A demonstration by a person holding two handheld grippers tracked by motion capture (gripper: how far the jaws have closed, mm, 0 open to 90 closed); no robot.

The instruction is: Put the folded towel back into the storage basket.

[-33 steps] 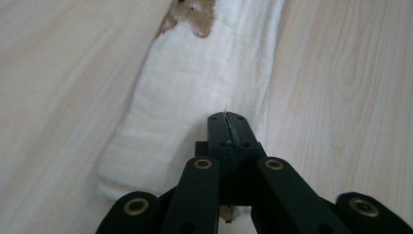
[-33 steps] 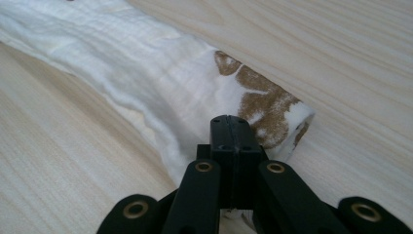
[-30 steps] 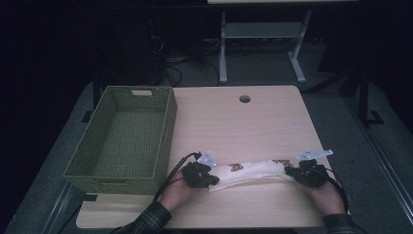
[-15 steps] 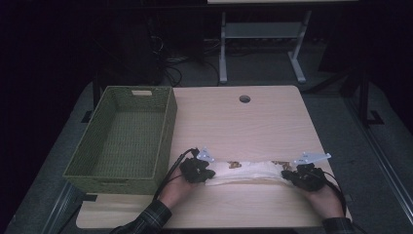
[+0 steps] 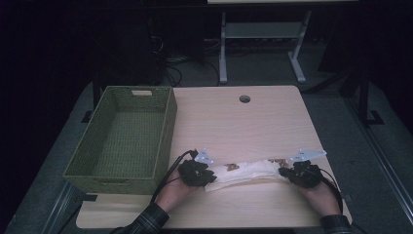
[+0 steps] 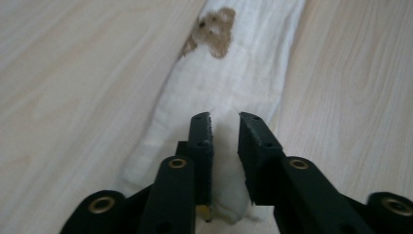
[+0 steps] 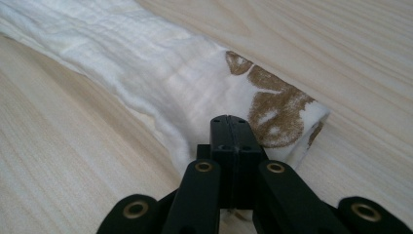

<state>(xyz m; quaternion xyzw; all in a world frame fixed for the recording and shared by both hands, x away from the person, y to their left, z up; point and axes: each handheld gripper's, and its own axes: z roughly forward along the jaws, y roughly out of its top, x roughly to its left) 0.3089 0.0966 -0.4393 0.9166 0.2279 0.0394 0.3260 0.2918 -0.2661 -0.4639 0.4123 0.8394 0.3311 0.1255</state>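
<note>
**Cloth stretched along the desk's near edge**

A white cloth [image 5: 248, 171] with brown patches lies rolled into a long band on the desk [image 5: 253, 122], parallel to its near edge, between a person's two hands. At the band's left end the left gripper [image 6: 224, 127] has just been opening: its jaws stand slightly apart, a fold of the cloth between them, the pads no longer squeezing it. At the right end the right gripper [image 7: 229, 127] has its jaws pressed together, pinching the cloth's edge just beside a brown patch. A green woven basket [image 5: 124, 134] sits at the desk's left edge, near the left hand [image 5: 176, 189] and apart from the cloth
</note>
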